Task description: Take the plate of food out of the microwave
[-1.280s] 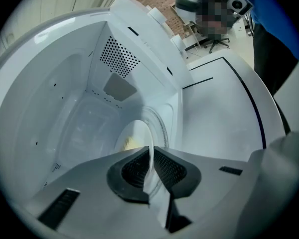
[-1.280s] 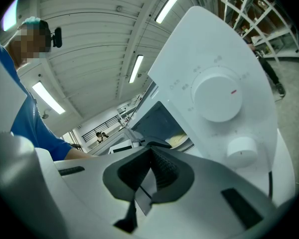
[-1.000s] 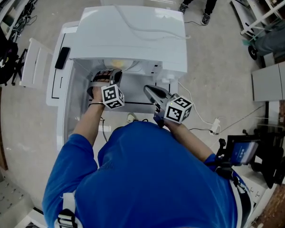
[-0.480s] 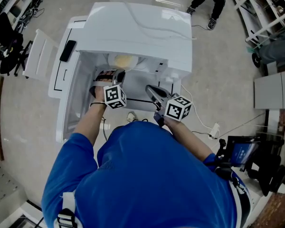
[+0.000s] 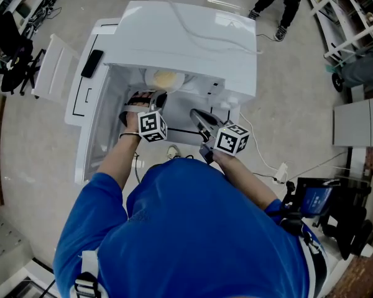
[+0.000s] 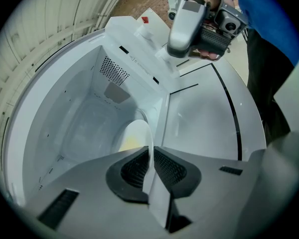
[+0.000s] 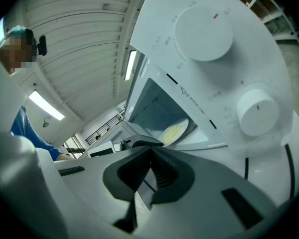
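Two grippers are up at the front of a white microwave point(image 5: 186, 36). Its door point(image 5: 81, 98) hangs wide open on the left side.

The left gripper point(image 5: 152, 95) reaches into the open front. Its jaws are clenched on the near rim of a white plate point(image 5: 165, 78). In the left gripper view the thin edge of the plate point(image 6: 135, 133) runs right between the two dark pads point(image 6: 134, 168), and both pads press on it. Yellow food lies on the plate. The plate sits at the mouth of the microwave, with most of it inside. I cannot tell if it rests on the microwave's floor or is lifted a little.

The right gripper point(image 5: 194, 112) is just beside the left one, on its right, and apart from the plate. It points at the front of the microwave, below the two round knobs point(image 7: 203, 31). Its jaws are closed together with nothing between them. The right gripper view shows the plate point(image 7: 173, 132) and its yellow food further back, through the open front.

The microwave stands on a white bench point(image 6: 204, 118) with thin black lines on it. The person holding the grippers wears a blue top point(image 5: 193, 228). A white cable with a plug point(image 5: 280, 164) lies on the floor to the right.
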`<state>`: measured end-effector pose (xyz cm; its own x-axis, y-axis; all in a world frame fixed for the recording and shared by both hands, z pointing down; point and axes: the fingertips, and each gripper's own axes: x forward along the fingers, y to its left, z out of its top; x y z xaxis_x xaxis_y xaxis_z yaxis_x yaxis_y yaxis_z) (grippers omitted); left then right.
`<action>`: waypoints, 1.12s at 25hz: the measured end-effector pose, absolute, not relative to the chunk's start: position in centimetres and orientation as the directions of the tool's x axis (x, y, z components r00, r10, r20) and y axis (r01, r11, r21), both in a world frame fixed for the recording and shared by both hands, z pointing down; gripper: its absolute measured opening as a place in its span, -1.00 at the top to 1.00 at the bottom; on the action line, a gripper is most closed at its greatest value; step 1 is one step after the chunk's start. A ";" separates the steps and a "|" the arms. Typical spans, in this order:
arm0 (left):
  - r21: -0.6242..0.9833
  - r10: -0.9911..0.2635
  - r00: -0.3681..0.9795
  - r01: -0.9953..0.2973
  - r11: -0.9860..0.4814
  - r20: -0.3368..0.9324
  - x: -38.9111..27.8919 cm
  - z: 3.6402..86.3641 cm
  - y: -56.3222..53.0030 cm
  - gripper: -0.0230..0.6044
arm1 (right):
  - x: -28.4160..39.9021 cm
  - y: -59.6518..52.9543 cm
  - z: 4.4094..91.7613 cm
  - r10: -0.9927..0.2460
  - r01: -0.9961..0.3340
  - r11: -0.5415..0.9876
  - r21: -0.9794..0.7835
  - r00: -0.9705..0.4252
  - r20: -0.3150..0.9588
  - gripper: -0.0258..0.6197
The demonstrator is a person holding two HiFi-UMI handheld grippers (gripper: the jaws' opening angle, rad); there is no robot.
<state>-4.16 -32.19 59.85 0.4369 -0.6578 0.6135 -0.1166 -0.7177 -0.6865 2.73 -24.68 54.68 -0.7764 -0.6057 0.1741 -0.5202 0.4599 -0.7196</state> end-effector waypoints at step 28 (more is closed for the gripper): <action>0.077 -0.763 0.472 -0.867 -0.492 0.442 -10.2 56.9 -32.8 0.55 | 1.5 -24.7 55.0 -0.591 -0.509 0.457 -0.729 -0.787 0.178 0.92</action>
